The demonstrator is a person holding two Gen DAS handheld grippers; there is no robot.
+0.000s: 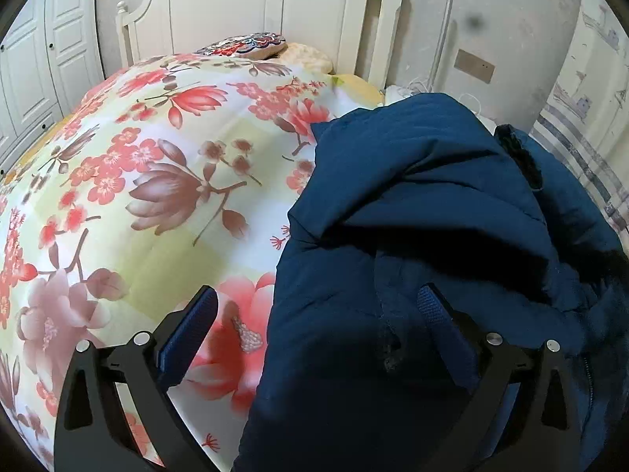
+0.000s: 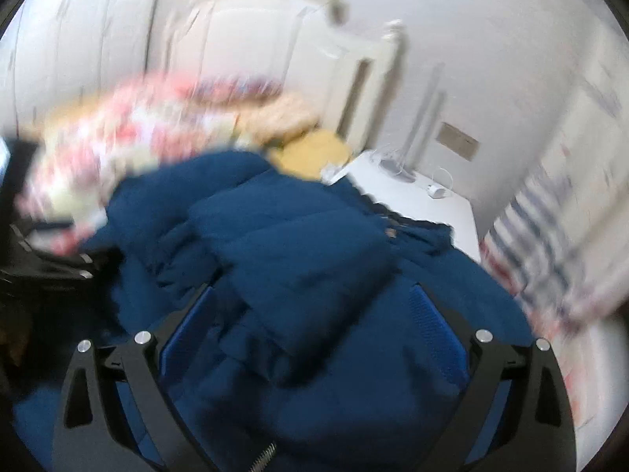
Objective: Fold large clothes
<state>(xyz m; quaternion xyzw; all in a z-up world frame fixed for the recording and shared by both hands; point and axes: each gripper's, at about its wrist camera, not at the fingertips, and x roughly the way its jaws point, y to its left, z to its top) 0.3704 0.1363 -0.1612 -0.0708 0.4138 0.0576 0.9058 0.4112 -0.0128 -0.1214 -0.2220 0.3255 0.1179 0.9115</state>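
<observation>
A dark blue padded jacket (image 1: 432,204) lies bunched on the right side of a bed with a floral quilt (image 1: 137,165). My left gripper (image 1: 318,314) is open and straddles the jacket's left edge, with one finger over the quilt and the other over the jacket. In the blurred right wrist view the same jacket (image 2: 298,236) fills the middle, folded over on itself. My right gripper (image 2: 314,310) is open just above the jacket, and nothing is held between its fingers.
A white headboard (image 1: 255,11) and pillows (image 1: 251,45) stand at the far end of the bed. A white bedside table (image 2: 424,200) with a lamp base and a cable is behind the jacket. A striped curtain (image 1: 582,157) hangs at the right.
</observation>
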